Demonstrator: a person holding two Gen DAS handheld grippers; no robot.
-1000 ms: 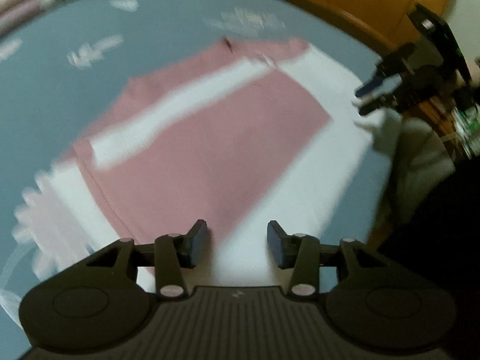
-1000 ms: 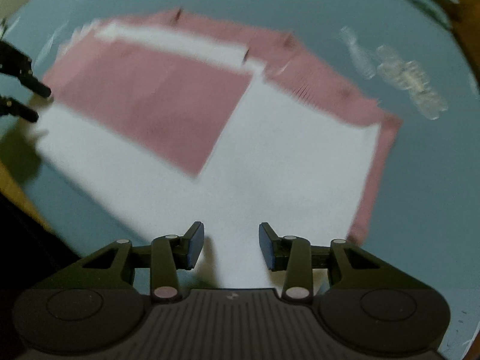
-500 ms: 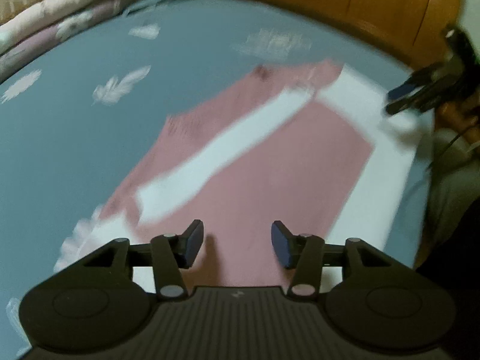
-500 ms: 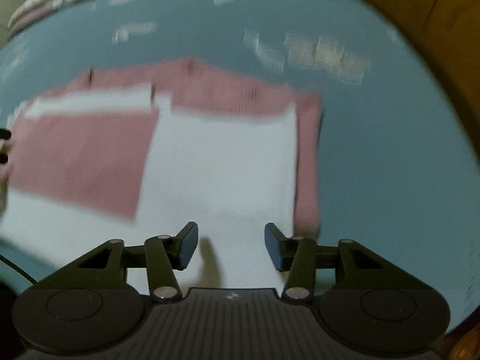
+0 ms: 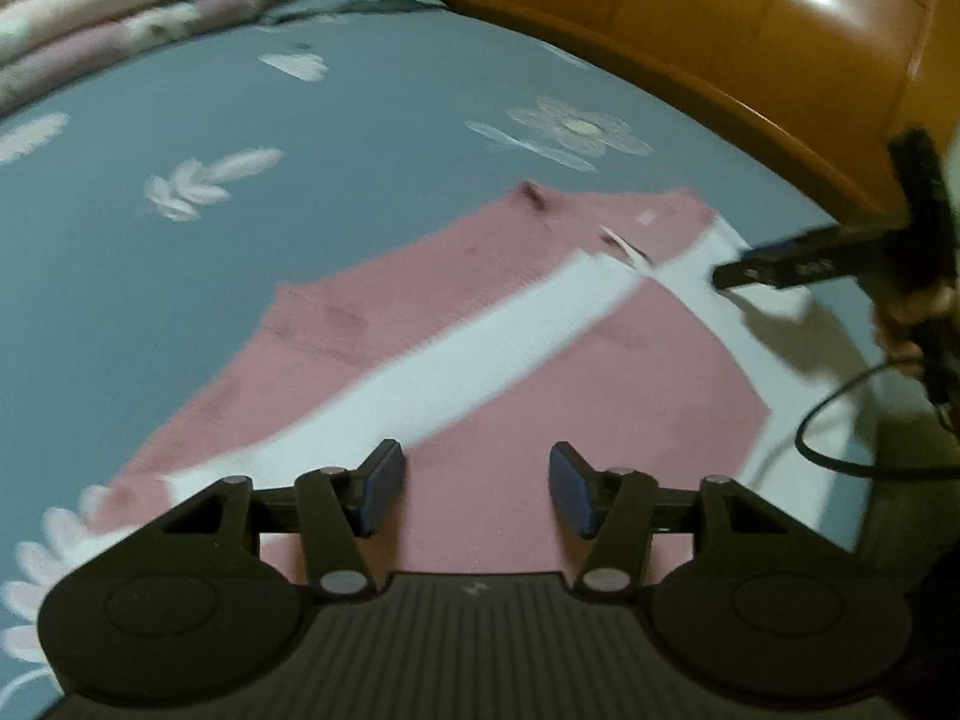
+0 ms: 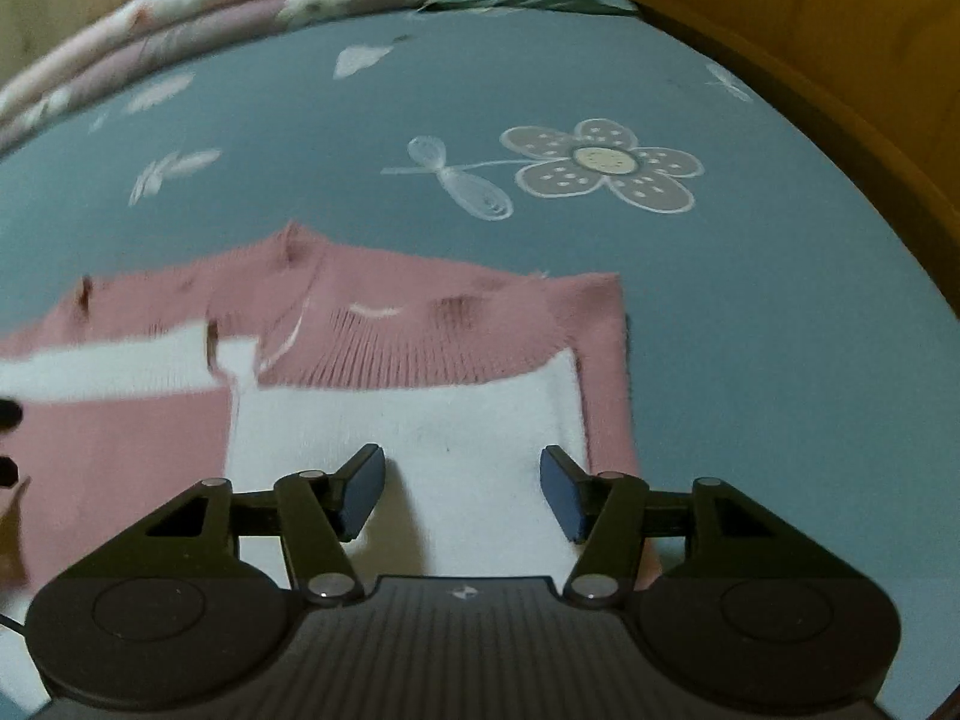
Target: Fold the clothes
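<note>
A: What's hard to read here?

B: The pink and white sweater [image 5: 456, 360] is smeared by motion blur in both views. Its near edge is hidden behind the body of each claw, and its left part is cut off at the frame edge in the right wrist view. Whether the pink panel on it is a folded-over sleeve or part of the body, I cannot tell.

A: And the claws?

B: The left claw [image 5: 477, 489] has its jaws spread wide with nothing between them, hovering over the near pink area. The right claw [image 6: 462, 489] is equally wide open and empty, over the white part of the sweater [image 6: 420, 420]. From the left wrist view the right claw [image 5: 774, 267] shows only as a blurred dark shape at the far right, above the sweater's white corner; a hand [image 5: 918, 312] on it and a black cable [image 5: 840, 420] are partly cut off.

A: Where does the sweater lie?

B: Flat on a bed, on a blue-grey sheet [image 6: 780, 300] printed with a white flower [image 6: 603, 165] and leaves. Folded pink floral bedding [image 6: 180, 18] is stacked along the far left edge. A glossy orange-brown wooden bed frame [image 5: 750, 36] curves along the far right side.
</note>
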